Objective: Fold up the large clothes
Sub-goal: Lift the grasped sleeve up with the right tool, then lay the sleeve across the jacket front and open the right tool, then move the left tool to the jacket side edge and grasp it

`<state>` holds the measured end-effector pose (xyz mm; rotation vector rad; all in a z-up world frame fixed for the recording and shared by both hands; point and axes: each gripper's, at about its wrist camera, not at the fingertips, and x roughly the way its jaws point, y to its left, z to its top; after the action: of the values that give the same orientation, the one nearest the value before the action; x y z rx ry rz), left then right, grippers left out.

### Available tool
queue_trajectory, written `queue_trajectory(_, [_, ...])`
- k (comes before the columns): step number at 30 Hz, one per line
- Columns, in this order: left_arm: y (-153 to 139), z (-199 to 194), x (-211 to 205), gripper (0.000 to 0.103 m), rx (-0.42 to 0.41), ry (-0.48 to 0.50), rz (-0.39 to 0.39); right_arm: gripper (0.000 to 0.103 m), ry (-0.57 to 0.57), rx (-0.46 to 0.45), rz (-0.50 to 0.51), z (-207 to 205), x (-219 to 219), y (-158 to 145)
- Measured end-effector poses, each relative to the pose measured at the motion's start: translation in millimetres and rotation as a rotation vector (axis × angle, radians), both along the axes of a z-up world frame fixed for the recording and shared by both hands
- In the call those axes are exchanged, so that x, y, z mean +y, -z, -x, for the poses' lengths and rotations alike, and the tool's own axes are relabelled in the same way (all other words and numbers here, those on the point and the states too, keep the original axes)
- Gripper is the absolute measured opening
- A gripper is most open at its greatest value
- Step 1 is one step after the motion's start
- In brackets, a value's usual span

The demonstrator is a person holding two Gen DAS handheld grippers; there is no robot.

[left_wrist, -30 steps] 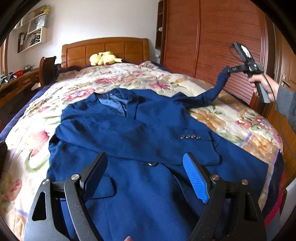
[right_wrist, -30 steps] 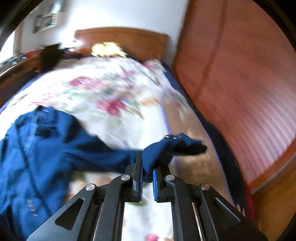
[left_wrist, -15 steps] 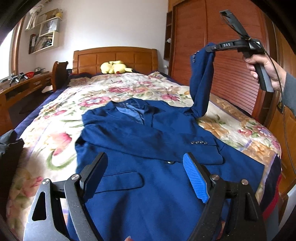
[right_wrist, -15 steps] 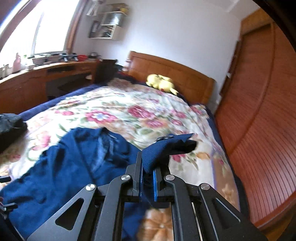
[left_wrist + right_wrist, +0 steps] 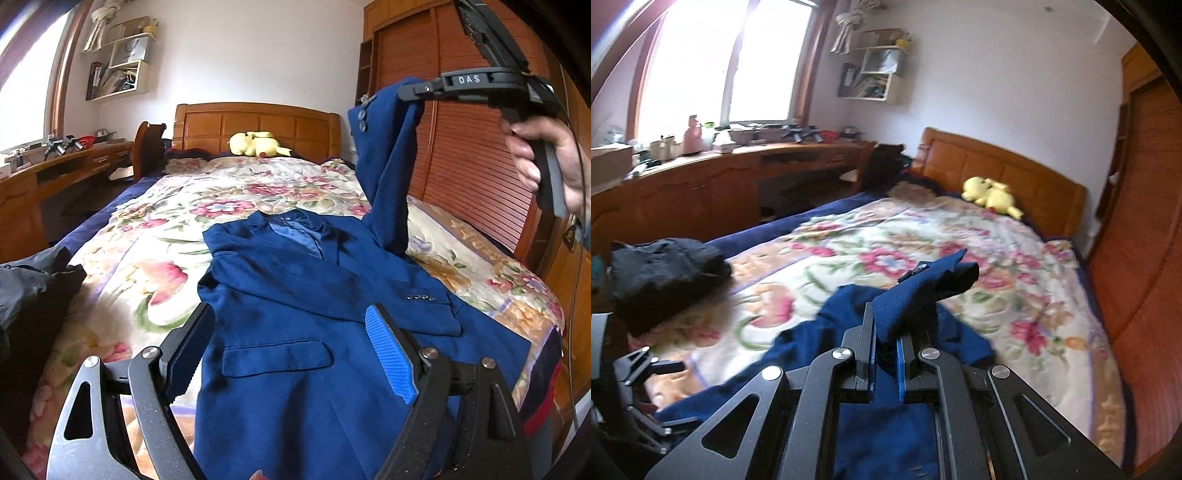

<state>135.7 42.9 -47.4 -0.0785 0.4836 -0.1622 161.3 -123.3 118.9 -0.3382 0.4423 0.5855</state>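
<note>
A dark blue suit jacket (image 5: pixel 306 306) lies face up on the flowered bedspread (image 5: pixel 155 236), its other sleeve folded across the chest. My right gripper (image 5: pixel 406 90) is shut on the cuff of the jacket's free sleeve (image 5: pixel 388 166) and holds it high above the right shoulder, so the sleeve hangs nearly straight down. In the right wrist view the cuff (image 5: pixel 923 291) sticks up from between the closed pads of that gripper (image 5: pixel 884 339). My left gripper (image 5: pixel 284 347) hovers open over the jacket's lower front, near the flap pocket, with nothing between its fingers.
A dark bundle of cloth (image 5: pixel 33 291) lies at the bed's left edge. A yellow plush toy (image 5: pixel 255 144) rests by the wooden headboard (image 5: pixel 258 125). A wooden wardrobe (image 5: pixel 465 158) lines the right side, a desk (image 5: pixel 720 177) the left. A hand (image 5: pixel 543 162) grips the right gripper's handle.
The right gripper has lifted the sleeve cuff from low over the bed's right side to high up and swung it inward toward the jacket. The left gripper drifted sideways over the jacket, still open.
</note>
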Motion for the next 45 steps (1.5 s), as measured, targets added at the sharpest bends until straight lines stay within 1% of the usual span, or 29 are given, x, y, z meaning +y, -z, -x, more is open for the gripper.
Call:
queue_trajectory(2, [0, 0, 1, 0.084, 0.000, -0.005, -0.003, 0.012, 0.001, 0.017, 0.029, 0, 2, 5])
queue_trajectory(3, [0, 0, 2, 0.084, 0.001, -0.007, -0.004, 0.017, 0.009, 0.026, 0.043, 1, 5, 7])
queue_trajectory(4, [1, 1, 1, 0.084, 0.000, -0.007, -0.004, 0.025, 0.006, 0.043, 0.045, 0, 5, 9])
queue_trajectory(5, [1, 1, 1, 0.084, 0.000, -0.008, -0.007, 0.028, 0.004, 0.054, 0.042, 1, 2, 11])
queue_trajectory(7, [1, 1, 2, 0.084, 0.003, -0.009, -0.009, 0.037, 0.015, 0.047, 0.044, 10, 1, 5])
queue_trajectory(10, [2, 0, 2, 0.084, 0.006, -0.009, -0.015, 0.041, 0.020, 0.048, 0.046, 18, -4, 1])
queue_trajectory(12, [3, 0, 2, 0.084, 0.005, -0.008, -0.012, 0.041, 0.032, 0.055, 0.051, 15, -1, 1])
queue_trajectory(16, [3, 0, 1, 0.084, 0.007, -0.006, -0.012, 0.042, 0.066, 0.094, 0.066, 5, -1, 29])
queue_trajectory(22, [7, -2, -2, 0.084, 0.017, -0.002, -0.023, 0.042, 0.114, 0.180, 0.085, -15, -5, 72])
queue_trajectory(33, [11, -7, -6, 0.084, 0.038, 0.000, -0.041, 0.042, 0.170, 0.286, 0.063, -44, -10, 126])
queue_trajectory(34, [11, -7, -7, 0.084, 0.040, 0.001, -0.043, 0.045, 0.182, 0.298, 0.062, -47, -10, 134])
queue_trajectory(38, [14, -9, -9, 0.084, 0.053, 0.003, -0.052, 0.045, 0.215, 0.361, 0.080, -60, -15, 178])
queue_trajectory(41, [16, -10, -10, 0.084, 0.061, 0.003, -0.056, 0.045, 0.252, 0.407, 0.096, -72, -21, 204])
queue_trajectory(43, [18, -12, -12, 0.084, 0.069, 0.007, -0.061, 0.045, 0.263, 0.420, 0.093, -78, -25, 215])
queue_trajectory(45, [20, -13, -14, 0.084, 0.079, 0.012, -0.080, 0.045, 0.259, 0.420, 0.046, -81, -29, 219])
